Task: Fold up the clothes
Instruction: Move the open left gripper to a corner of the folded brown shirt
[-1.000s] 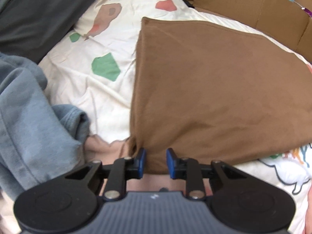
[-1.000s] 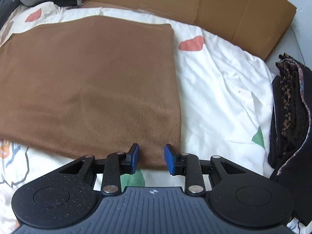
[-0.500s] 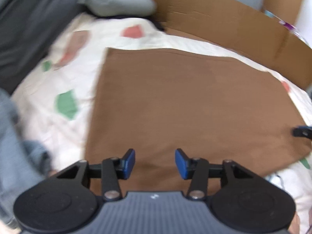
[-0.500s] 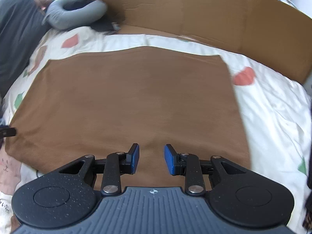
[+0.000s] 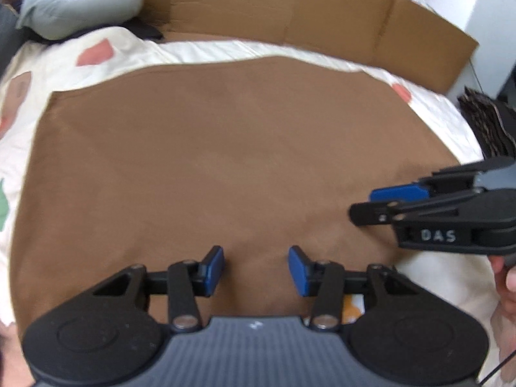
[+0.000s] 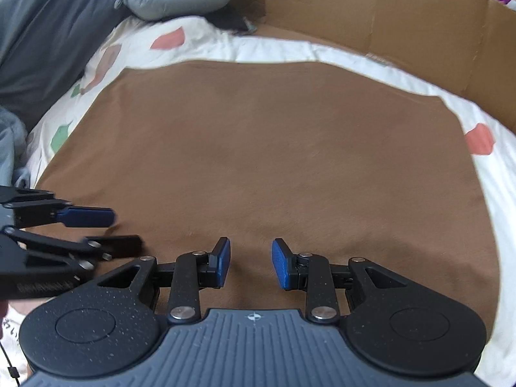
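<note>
The brown cloth (image 6: 264, 161) lies flat on the patterned bedsheet (image 6: 503, 225) (cardboard behind). Left hand-held gripper (image 5: 256, 271) and right hand-held gripper (image 6: 251, 262) both gape empty above it.

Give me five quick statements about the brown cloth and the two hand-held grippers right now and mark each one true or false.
1. The brown cloth lies spread flat on the patterned sheet. True.
2. The left hand-held gripper is shut on the cloth. False: its jaws stand open, holding nothing.
3. The right hand-held gripper is open over the cloth. True.
4. The cloth is bunched into a heap. False: it lies smooth and flat.
5. A cardboard wall stands beyond the cloth's far edge. True.
</note>
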